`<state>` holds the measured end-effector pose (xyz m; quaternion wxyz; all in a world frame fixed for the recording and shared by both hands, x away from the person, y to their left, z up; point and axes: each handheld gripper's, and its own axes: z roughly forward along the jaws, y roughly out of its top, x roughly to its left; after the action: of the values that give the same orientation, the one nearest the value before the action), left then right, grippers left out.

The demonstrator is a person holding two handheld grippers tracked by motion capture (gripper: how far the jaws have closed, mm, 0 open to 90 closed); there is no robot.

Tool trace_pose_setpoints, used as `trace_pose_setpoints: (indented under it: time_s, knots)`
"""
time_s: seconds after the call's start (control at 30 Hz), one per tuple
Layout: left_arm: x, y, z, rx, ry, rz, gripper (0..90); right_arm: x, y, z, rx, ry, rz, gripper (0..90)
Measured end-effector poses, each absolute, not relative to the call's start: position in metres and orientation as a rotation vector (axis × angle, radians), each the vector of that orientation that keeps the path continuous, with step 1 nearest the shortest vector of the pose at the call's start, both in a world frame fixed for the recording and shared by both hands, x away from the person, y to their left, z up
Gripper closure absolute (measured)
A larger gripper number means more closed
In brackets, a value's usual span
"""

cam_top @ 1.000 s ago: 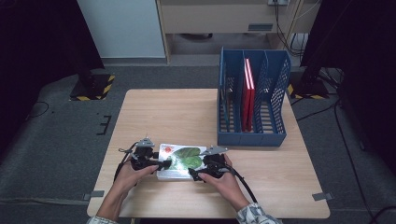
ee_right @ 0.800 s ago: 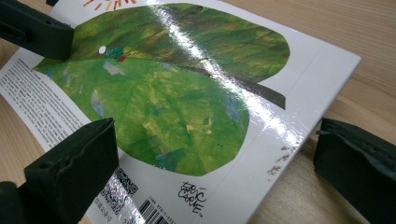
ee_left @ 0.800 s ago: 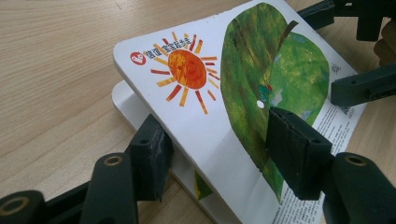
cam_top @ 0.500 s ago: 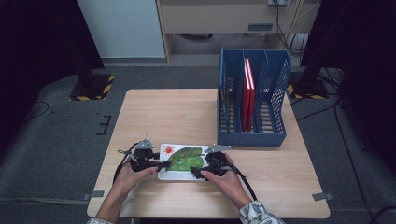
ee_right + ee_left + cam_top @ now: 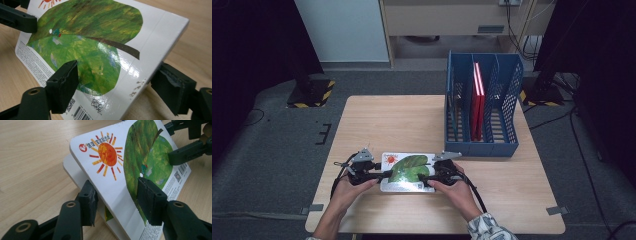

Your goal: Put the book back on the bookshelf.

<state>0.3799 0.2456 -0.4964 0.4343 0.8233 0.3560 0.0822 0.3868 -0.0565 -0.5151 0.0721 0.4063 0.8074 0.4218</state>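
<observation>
Dark floor surrounds a pale wooden desk [image 5: 412, 120]. A blue file rack [image 5: 482, 107] stands at its far right with a red book [image 5: 477, 100] upright in a middle slot. The picture book [image 5: 407, 172], white with a green leaf and an orange sun on its cover, lies near your edge of the desk, between your two hands.

Your left gripper [image 5: 382, 176] is at the book's left edge. In the left gripper view its jaws have just been closing and now clamp the top cover [image 5: 120, 170]: one pad sits under it, the other on its face. That cover is lifted off the thicker part below, so the book is starting to open.

Your right gripper [image 5: 424, 180] is at the right edge, by the spine. Its jaws have just been closing as well, with the book [image 5: 100, 50] between them. The upper pad lies on the leaf, while the lower pad appears just clear of the book's underside; treat this grip as not yet made.

Risks from here:
- Lifting on the left alone would likely swing the cover open and leave the block hanging.
- The cover is glossy; a shallow edge grip could slip.
- Pulling the hands apart could strain the spine.
</observation>
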Motion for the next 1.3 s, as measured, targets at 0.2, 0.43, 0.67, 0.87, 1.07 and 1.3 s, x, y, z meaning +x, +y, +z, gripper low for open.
trace_pose_setpoints:
  time_s: [0.2, 0.43, 0.67, 0.87, 1.07, 1.3]
  knots:
    - [0.381, 0.249, -0.492, 2.039, 0.893, 0.245, 56.6, 0.391, -0.056, -0.505, 1.183, 2.401, 1.255, 30.6]
    - [0.389, 0.239, -0.484, 2.047, 0.832, 0.444, 58.5, 0.398, -0.055, -0.49, 1.131, 2.33, 1.217, 39.9]
    - [0.391, 0.238, -0.484, 2.022, 0.838, 0.457, 62.0, 0.401, -0.056, -0.482, 1.101, 2.305, 1.235, 42.0]
    - [0.38, 0.24, -0.484, 1.989, 0.879, 0.42, 59.8, 0.389, -0.059, -0.481, 1.063, 2.312, 1.27, 43.3]
    - [0.37, 0.24, -0.49, 1.98, 0.919, 0.409, 56.1, 0.373, -0.059, -0.478, 0.999, 2.336, 1.284, 43.0]
    - [0.369, 0.242, -0.493, 1.976, 0.952, 0.417, 50.1, 0.359, -0.054, -0.477, 0.949, 2.354, 1.28, 43.6]
